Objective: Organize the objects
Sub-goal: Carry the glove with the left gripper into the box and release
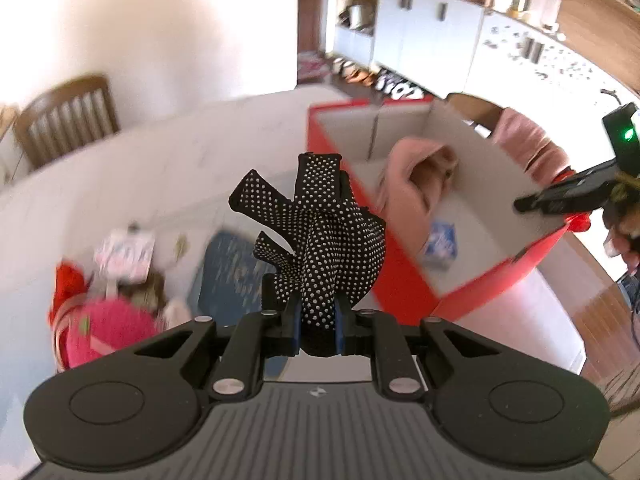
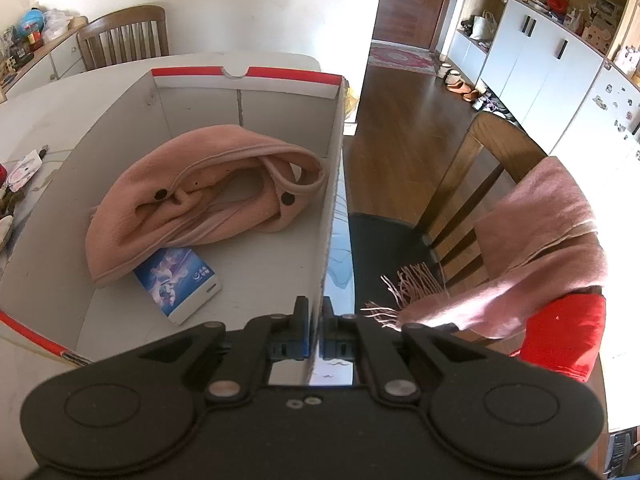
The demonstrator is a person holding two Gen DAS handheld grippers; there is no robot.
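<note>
A black glove with white dots [image 1: 324,232] hangs in the air above the white table [image 1: 160,176], pinched at its cuff by my shut left gripper [image 1: 318,320]. To its right stands a red cardboard box with a white inside [image 1: 404,280]. In the box lie a pink hat [image 2: 200,188] and a blue card [image 2: 176,280]. My right gripper [image 2: 316,320] is shut on the box's right wall [image 2: 334,184]. It also shows at the box's far corner as the right gripper [image 1: 532,202] in the left wrist view.
On the table left of the glove lie a blue pouch [image 1: 224,268], a pink fluffy thing [image 1: 108,328], a red item [image 1: 66,284] and a small packet [image 1: 124,256]. A pink scarf [image 2: 540,240] hangs on a wooden chair [image 2: 480,168] beside the box, over a red cloth [image 2: 564,336].
</note>
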